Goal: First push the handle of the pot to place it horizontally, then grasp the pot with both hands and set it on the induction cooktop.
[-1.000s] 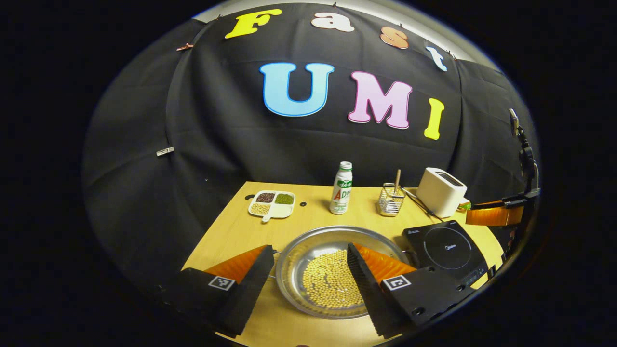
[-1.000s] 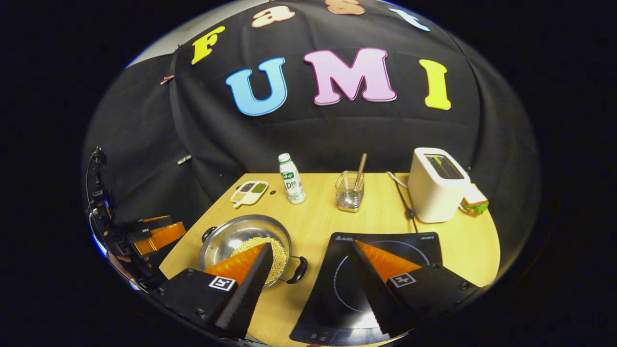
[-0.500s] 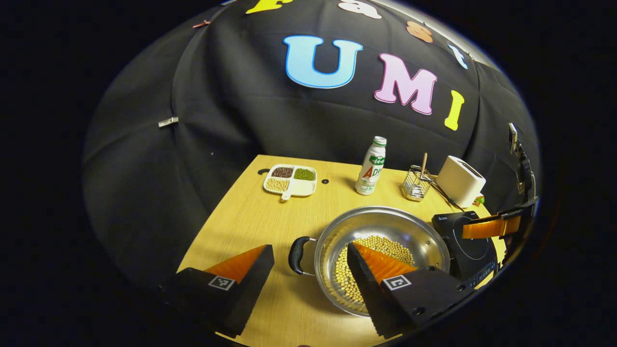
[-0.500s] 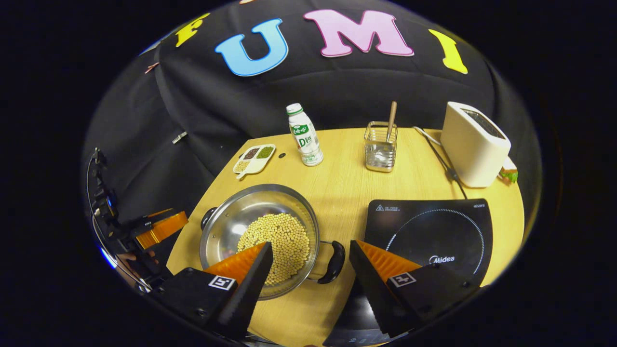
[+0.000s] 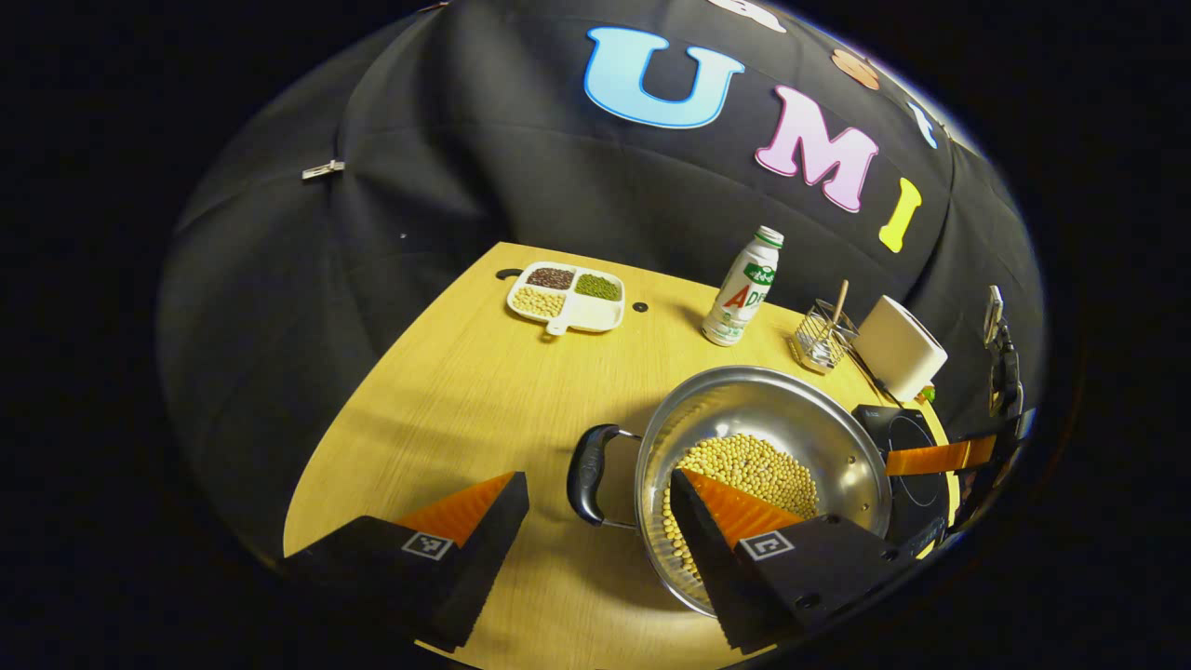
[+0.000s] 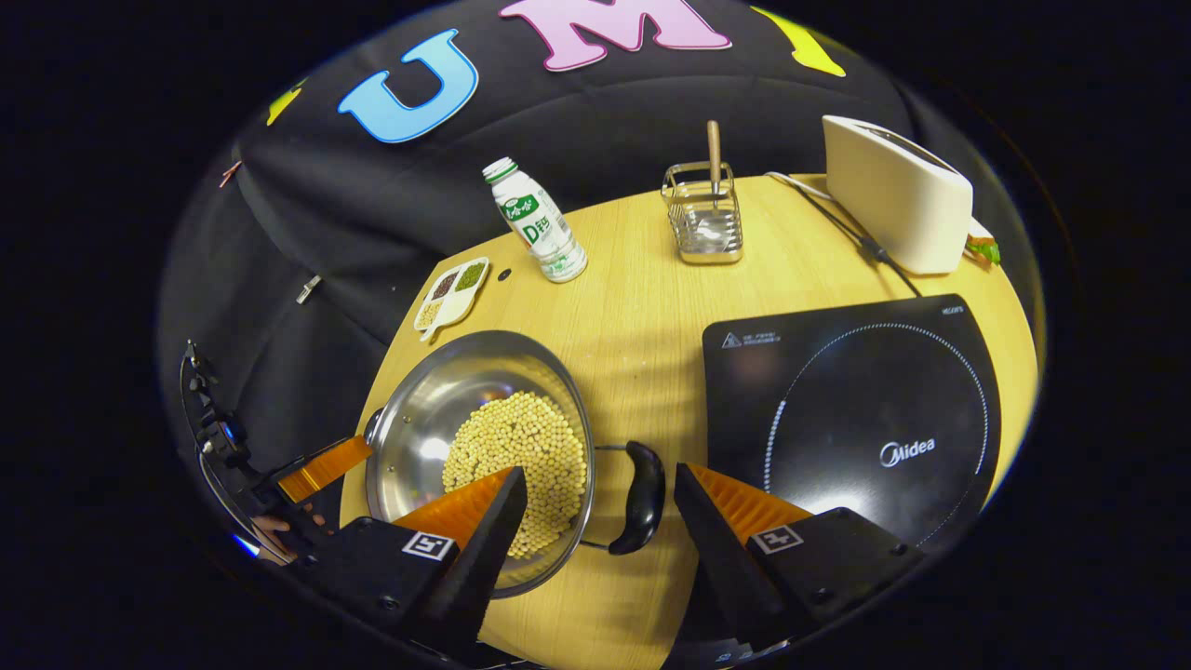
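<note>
A steel pot (image 5: 791, 409) (image 6: 437, 409) holding pale beans stands on the wooden table, left of the black induction cooktop (image 6: 856, 409) (image 5: 916, 447). In the left gripper view, its black handle (image 5: 589, 461) lies between the fingers of my left gripper (image 5: 600, 484), which is open with one finger over the pot's rim. In the right gripper view, the opposite handle (image 6: 642, 498) sits between the fingers of my open right gripper (image 6: 600, 484). The left gripper (image 6: 321, 465) shows there beyond the pot.
At the back of the table (image 5: 447, 391) are a white divided dish of grains (image 5: 566, 296), a drink bottle (image 5: 742, 288), a wire holder with a wooden stick (image 6: 705, 219) and a white toaster (image 6: 898, 195) with its cord (image 6: 865, 244). A hand (image 6: 279, 530) holds the left gripper.
Both grippers have come down and closer to the pot. Each now straddles one handle; a second ago the left was centred on the pot and the right over the cooktop.
</note>
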Tool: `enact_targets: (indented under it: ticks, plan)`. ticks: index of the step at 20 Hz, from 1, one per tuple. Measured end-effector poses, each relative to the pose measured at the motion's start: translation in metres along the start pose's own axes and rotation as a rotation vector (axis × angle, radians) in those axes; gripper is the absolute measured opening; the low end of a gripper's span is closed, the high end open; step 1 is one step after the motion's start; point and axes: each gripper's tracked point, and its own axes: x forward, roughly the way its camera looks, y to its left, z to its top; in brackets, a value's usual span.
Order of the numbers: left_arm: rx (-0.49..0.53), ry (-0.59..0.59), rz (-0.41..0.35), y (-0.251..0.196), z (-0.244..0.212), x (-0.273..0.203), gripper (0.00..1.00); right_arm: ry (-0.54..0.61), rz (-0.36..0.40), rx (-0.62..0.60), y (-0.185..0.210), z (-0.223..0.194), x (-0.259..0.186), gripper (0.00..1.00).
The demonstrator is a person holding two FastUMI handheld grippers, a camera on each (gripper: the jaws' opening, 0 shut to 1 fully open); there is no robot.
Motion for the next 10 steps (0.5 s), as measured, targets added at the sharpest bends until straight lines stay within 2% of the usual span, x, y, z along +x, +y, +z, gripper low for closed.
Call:
enact_targets:
  ticks: [5,10]
  plan:
    - [0.032,0.056,-0.047,-0.005,-0.004,0.021,0.95,0.041,-0.010,0.017,0.001,-0.017,0.014,0.99]
    - [-0.002,0.152,-0.123,-0.010,-0.021,0.042,0.93,0.043,-0.038,0.004,-0.001,-0.019,0.029,0.98]
